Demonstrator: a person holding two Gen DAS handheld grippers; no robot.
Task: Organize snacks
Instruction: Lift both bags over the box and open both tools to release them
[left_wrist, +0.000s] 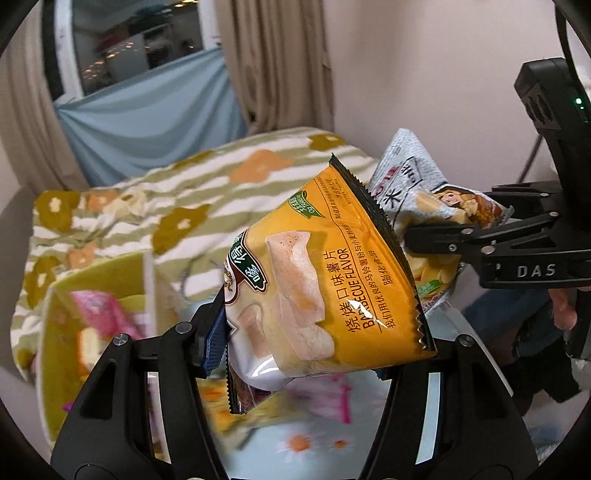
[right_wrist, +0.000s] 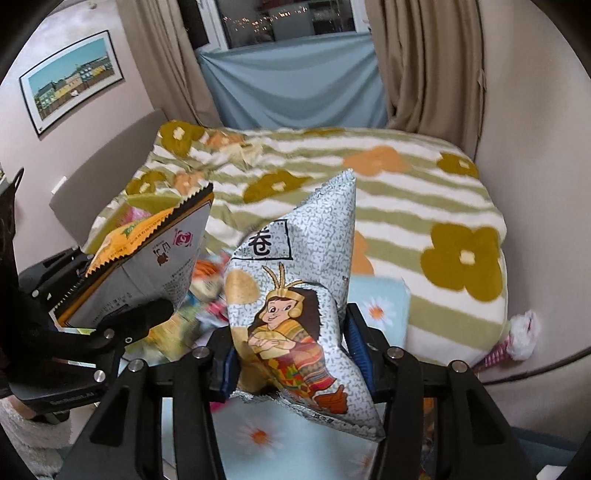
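Two packets aloft: your left gripper (left_wrist: 295, 354) clamps the barbecue potato-chip bag (left_wrist: 325, 280), your right gripper (right_wrist: 291, 354) the grey rice-roll bag (right_wrist: 295, 295), seemingly bound for the yellow-green box (left_wrist: 99, 273).

the orange snack bag (left_wrist: 332, 266) carried the english words "barbecue flavor" beside the chinese line "烧烤口味薯片", and a smaller line under it ended in "膨化食品". a green badge near its top held print too small to read. the black body of the other gripper (left_wrist: 535, 271) bore the letters "das". the grey speckled snack bag (right_wrist: 295, 295) showed a boxed chinese character, "卷", above a cartoon figure.
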